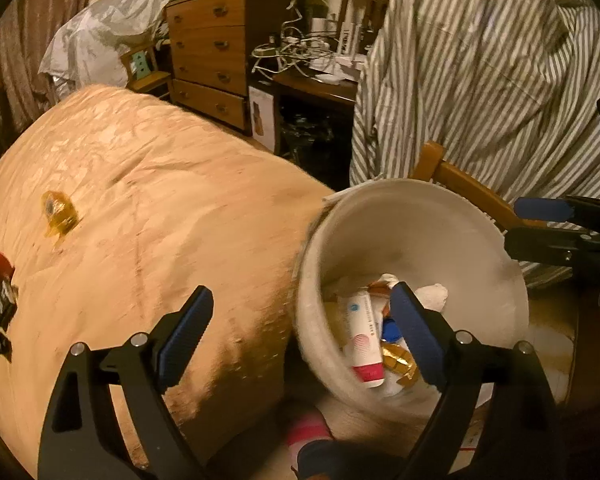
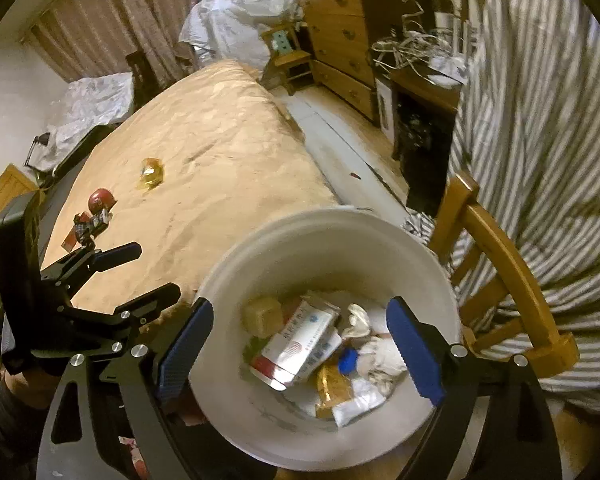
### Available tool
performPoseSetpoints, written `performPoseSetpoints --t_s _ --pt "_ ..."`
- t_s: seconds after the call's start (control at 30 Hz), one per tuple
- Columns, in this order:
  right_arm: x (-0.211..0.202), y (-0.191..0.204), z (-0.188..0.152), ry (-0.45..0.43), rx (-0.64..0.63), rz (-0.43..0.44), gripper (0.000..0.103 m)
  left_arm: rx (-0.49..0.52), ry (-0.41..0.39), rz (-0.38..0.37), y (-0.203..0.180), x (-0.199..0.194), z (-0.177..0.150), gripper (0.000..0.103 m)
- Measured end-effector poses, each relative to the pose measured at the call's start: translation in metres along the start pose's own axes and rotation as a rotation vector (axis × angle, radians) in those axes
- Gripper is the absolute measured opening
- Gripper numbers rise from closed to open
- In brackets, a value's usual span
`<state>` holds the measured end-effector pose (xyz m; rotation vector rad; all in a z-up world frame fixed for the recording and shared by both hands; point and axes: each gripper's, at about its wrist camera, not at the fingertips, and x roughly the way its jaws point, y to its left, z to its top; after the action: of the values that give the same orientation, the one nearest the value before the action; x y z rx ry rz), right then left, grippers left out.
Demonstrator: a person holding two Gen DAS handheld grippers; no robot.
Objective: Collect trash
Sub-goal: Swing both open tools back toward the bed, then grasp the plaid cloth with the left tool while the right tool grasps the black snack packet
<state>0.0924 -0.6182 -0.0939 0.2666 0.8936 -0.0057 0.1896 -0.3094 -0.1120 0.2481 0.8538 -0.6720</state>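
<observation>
The bed (image 2: 204,152), under a tan cover, fills the left and middle of both views, and three pieces of trash lie apart on it toward the left edge: a crumpled yellow wrapper (image 2: 152,174), a red round item (image 2: 101,199) that may be a foil-wrapped sweet, though blur makes that uncertain, and a dark printed wrapper (image 2: 87,226) just beside it. At lower centre of the right wrist view stands the white bin (image 2: 236,412), close against the bed's near edge, holding a white-and-red tube (image 2: 300,344), a gold wrapper (image 2: 332,388), a blue cap (image 2: 348,360) and crumpled paper. A wooden chair (image 2: 496,264) draped with a striped shirt (image 2: 540,140) stands to the right. Judging by the bin's load and the litter on the bed, the step in hand is the turn from dropping off to the next pickup. The next move calls for carrying a gripper leftward over the cover, lowering it around the nearest wrapper and closing lightly, since the soft bedding gives. The right gripper (image 2: 300,344) hangs above the bin mouth, tilted downward, jaws spread wide with nothing pinched. The left gripper (image 1: 300,336) points down at the bed's edge beside the bin, likewise spread and empty.
</observation>
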Motion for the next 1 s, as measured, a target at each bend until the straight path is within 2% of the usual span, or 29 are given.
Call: performPoseSetpoints --t_s 0.13,0.23,0.47,0.63,0.73,0.83,1.0 --pt "0.008 0.031 0.006 -0.015 -0.057 0.029 0.090 -0.064 -0.010 0.037 0.045 -0.010 -0.018 0.087" --pt "0.022 0.068 0.008 -0.019 -0.121 0.063 0.090 -0.173 -0.008 0.090 0.105 -0.016 -0.041 0.087" --pt "0.084 0.180 0.021 0.027 -0.278 0.186 0.090 -0.507 0.001 0.300 0.281 -0.044 -0.117 0.087" --pt "0.136 0.251 0.031 0.075 -0.322 0.261 0.090 -0.782 -0.049 0.371 0.388 -0.071 -0.161 0.087" --pt "0.167 0.285 0.034 0.106 -0.329 0.302 0.090 -0.874 -0.090 0.380 0.430 -0.076 -0.162 0.087" --pt "0.196 0.311 0.036 0.140 -0.333 0.330 0.090 -0.918 -0.109 0.367 0.456 -0.069 -0.154 0.087" --pt "0.235 0.339 0.040 0.175 -0.338 0.353 0.090 -0.902 -0.073 0.376 0.470 -0.038 -0.130 0.087"
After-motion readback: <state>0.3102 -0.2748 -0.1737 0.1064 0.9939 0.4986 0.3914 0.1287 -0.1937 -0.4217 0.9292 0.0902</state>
